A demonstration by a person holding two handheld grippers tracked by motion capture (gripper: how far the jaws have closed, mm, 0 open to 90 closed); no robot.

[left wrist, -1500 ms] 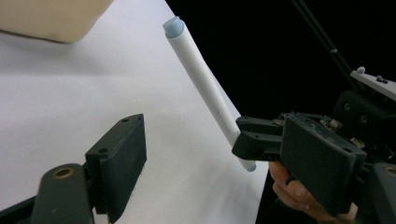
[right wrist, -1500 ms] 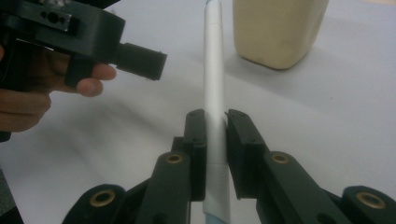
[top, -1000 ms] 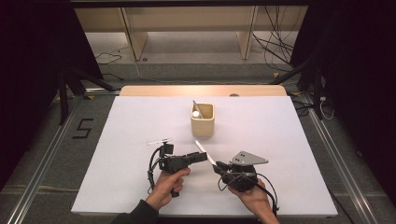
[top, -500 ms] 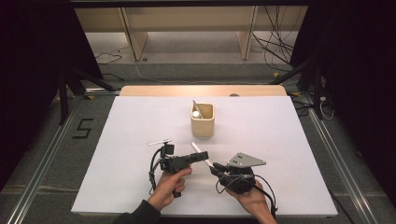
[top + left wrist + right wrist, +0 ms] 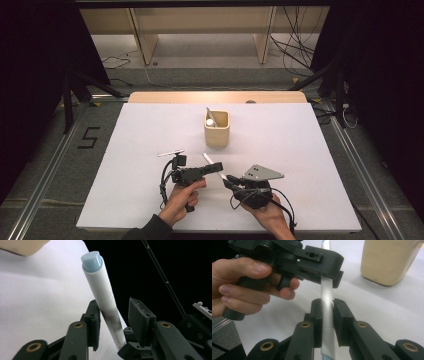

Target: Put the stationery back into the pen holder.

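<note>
Near the front edge of the white bench (image 5: 300, 150), a white marker (image 5: 327, 297) is held between the two hand-held tools, lifted off the bench surface and slanting across the gap between them. The right tool (image 5: 327, 315) is clamped on the marker: in the right gripper view both black jaws press against the barrel from either side, with a bluish end of the marker showing below them. The left tool (image 5: 113, 317) has the marker between its jaws, which have just been closing; in the left gripper view one jaw lies against the barrel while the other stands a little apart from it, so the pads do not yet pinch it from both sides. The same view shows the marker's pale blue cap (image 5: 92, 261) pointing up and away beyond the jaws. In the high view the left tool (image 5: 216, 168) reaches in from the left toward the right tool (image 5: 229, 179), the two tips just beside each other, each carried by a hand (image 5: 182, 202) at the bench's near edge. Farther back, near the middle of the bench, stands a tan square cup (image 5: 217, 129) with a white-tipped stick leaning in it. A thin pale strip (image 5: 170, 152) lies flat on the bench just beyond the left tool.
</note>
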